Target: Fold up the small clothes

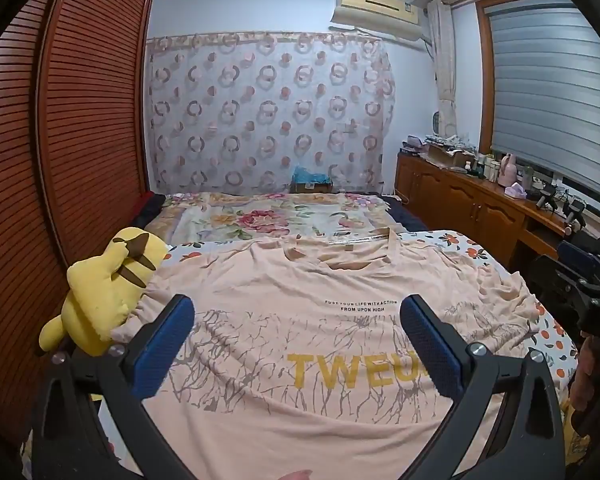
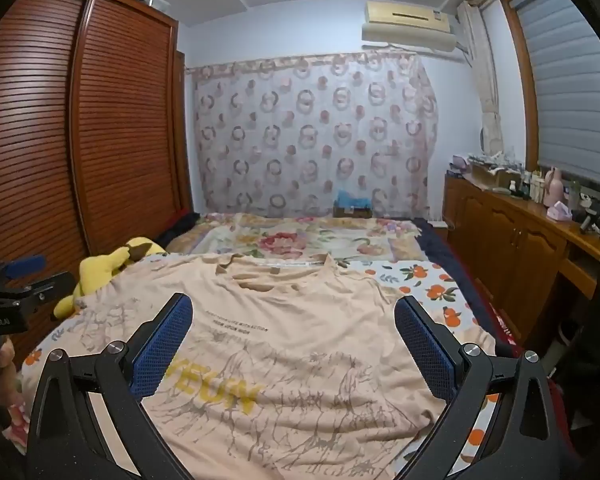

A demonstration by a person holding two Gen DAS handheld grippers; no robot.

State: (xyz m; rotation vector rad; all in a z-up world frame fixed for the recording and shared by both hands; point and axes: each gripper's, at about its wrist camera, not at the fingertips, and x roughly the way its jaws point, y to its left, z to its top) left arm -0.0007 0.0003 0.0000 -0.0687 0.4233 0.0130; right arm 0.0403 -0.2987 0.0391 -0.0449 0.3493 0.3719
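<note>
Lying: peach cotton T-shirt with yellow lettering [image 1: 300,320] spread flat, print up, on bed [image 1: 476,252]
Left claw [image 1: 296,320]: wide open, empty, above shirt
Right claw [image 2: 294,320]: wide open, empty
Beside shirt: yellow plush toy [image 1: 100,292], left edge

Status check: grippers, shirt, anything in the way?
Left gripper open, right gripper open, both empty above the shirt. Shirt spread flat on the bed, print up, unfolded. Yellow plush toy touching the shirt's left edge.
</note>
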